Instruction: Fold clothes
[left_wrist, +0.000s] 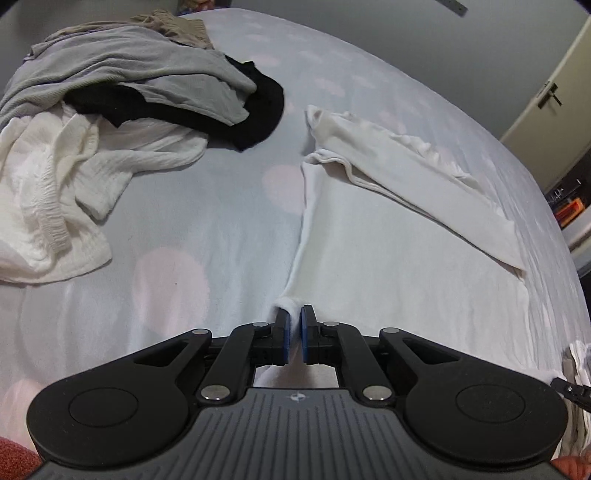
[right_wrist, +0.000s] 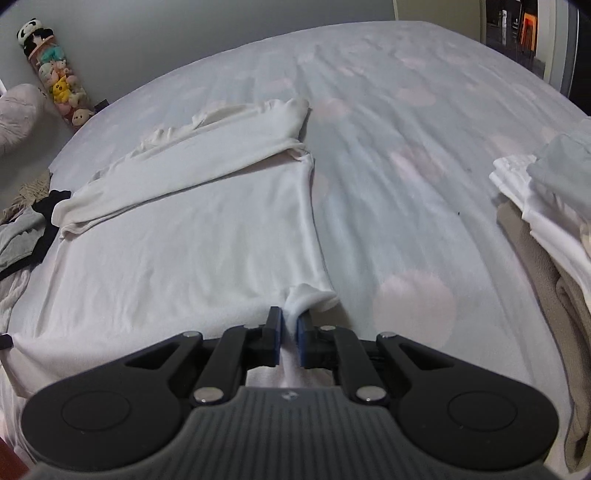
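Observation:
A white long-sleeved top (left_wrist: 388, 236) lies flat on the bed, one sleeve (left_wrist: 406, 166) folded across its body. My left gripper (left_wrist: 294, 314) is shut on the hem corner at the garment's left edge, cloth pinched between the blue pads. The right wrist view shows the same white top (right_wrist: 184, 236) with its sleeve (right_wrist: 207, 158) laid diagonally. My right gripper (right_wrist: 289, 317) is shut on the other hem corner, where a small fold of cloth (right_wrist: 312, 295) bulges just ahead of the fingers.
A heap of unfolded clothes, grey (left_wrist: 129, 70), black (left_wrist: 258, 110) and white (left_wrist: 74, 177), sits at the left. Folded garments are stacked (right_wrist: 546, 206) at the bed's right edge. The pale blue sheet (right_wrist: 406, 147) with pink spots stretches beyond. Plush toys (right_wrist: 55, 74) hang on the wall; a door (left_wrist: 554, 110) stands right.

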